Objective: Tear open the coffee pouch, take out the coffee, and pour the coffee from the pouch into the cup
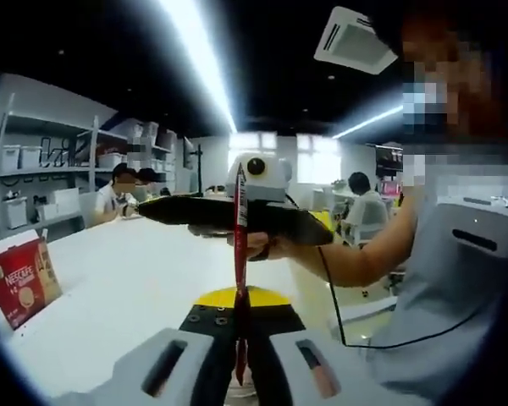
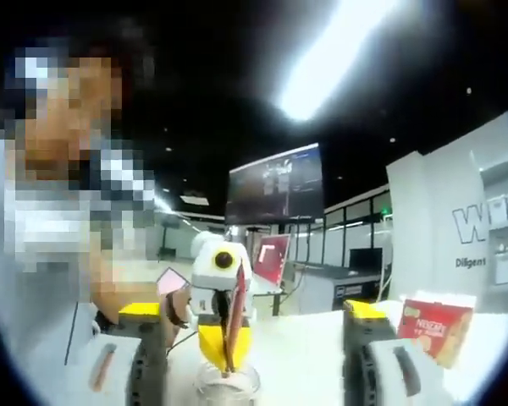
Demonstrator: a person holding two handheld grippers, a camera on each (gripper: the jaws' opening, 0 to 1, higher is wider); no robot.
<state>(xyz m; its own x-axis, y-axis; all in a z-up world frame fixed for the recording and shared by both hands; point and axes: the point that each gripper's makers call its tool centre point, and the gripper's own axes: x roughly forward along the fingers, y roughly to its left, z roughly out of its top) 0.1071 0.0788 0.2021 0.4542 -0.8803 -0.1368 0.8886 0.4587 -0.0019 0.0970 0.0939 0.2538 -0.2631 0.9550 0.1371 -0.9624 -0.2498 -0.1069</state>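
Grips the coffee pouch in the left hand-held gripper, with the jaws closed narrow on the lower part of the thin red stick. Holds it upright, edge-on in the left gripper view, directly above the cup, a clear glass standing on the white desk. From the right gripper view, looks to reach the rim or just inside it; too blurred to say which. Shows the right hand-held gripper spread wide with nothing between the jaws, facing the pouch from the far side, near its top end. Also takes in a red Nescafé box, standing well apart on the desk.

Reads as early to middle of the task: one pouch out and placed over the cup. No torn top or loose strip to be made out, and no coffee seen falling. Cannot tell whether the cup holds any powder. Left to do, on this reading:
- close the wide hand-held gripper on the top edge
- tear across
- tip the opened end down and empty the coffee into the cup
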